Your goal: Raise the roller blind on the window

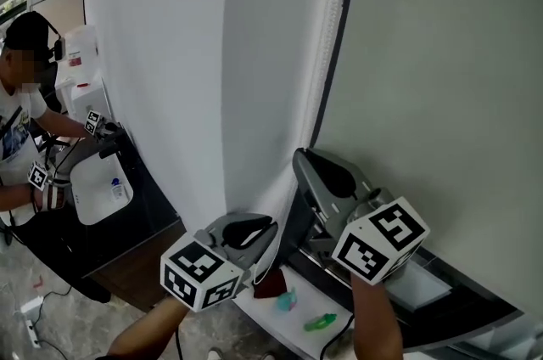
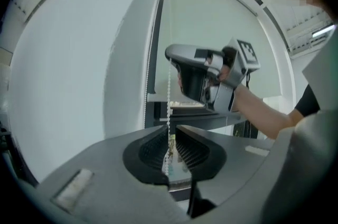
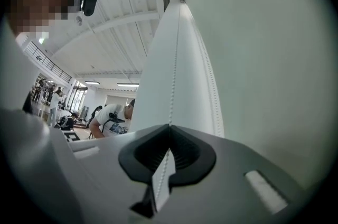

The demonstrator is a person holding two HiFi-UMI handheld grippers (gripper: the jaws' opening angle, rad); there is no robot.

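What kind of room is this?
Probably a big indoor work hall: a window with a roller blind, another person working nearby, and long ceiling lights.

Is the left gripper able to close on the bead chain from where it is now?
Probably yes: the bead chain hangs right in the gap between the parted jaws of the left gripper, with nothing in the way. The right gripper is shut on it higher up.

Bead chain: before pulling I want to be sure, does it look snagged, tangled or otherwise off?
Nothing stands out. The bead chain hangs straight, with no knot or loop showing. The right claw is shut on it, and lower down it passes through the gap of the open left claw.
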